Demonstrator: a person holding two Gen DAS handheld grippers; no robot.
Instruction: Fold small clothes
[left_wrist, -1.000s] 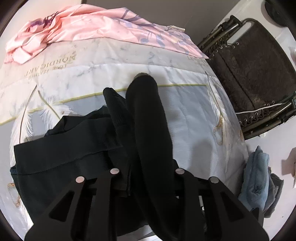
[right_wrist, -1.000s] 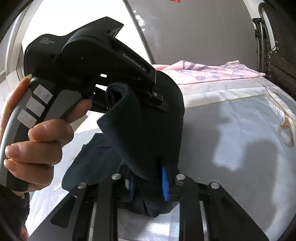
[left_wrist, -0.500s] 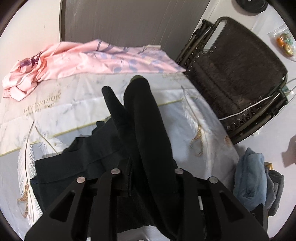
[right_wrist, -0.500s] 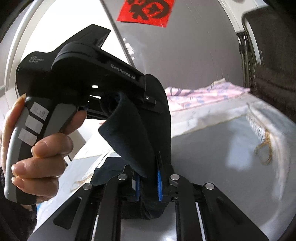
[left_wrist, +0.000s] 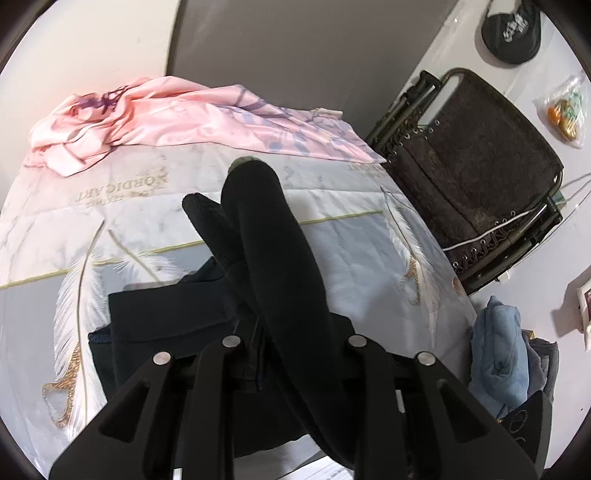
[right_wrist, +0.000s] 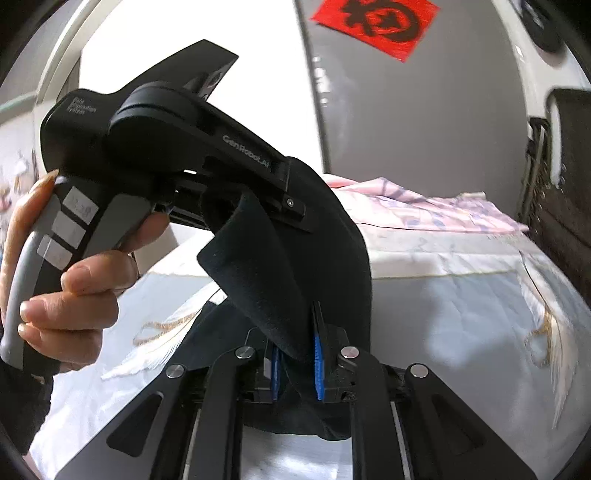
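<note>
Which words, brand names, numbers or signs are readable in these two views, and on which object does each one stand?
"NORDIC ART": printed on the bedsheet, seen upside down; the smaller line under it is too small to read.
"GenRobot.AI": on the body of the left gripper.
"Data Acquisition System": small print on that gripper's rear end, barely readable.
Handwritten number on the handle sticker: too blurred.
Black character on the red paper sign: cut off, unreadable.
White print on the black round object: unreadable.

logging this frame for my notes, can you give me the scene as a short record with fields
surface: bed with feather-print quilt
garment: dark garment, lifted, held by both grippers
left gripper: shut on dark garment, held by a hand
right gripper: shut on dark garment between blue pads
other cloth: pink sheet at far end; blue cloth beside bed
nearby: folding chair
</note>
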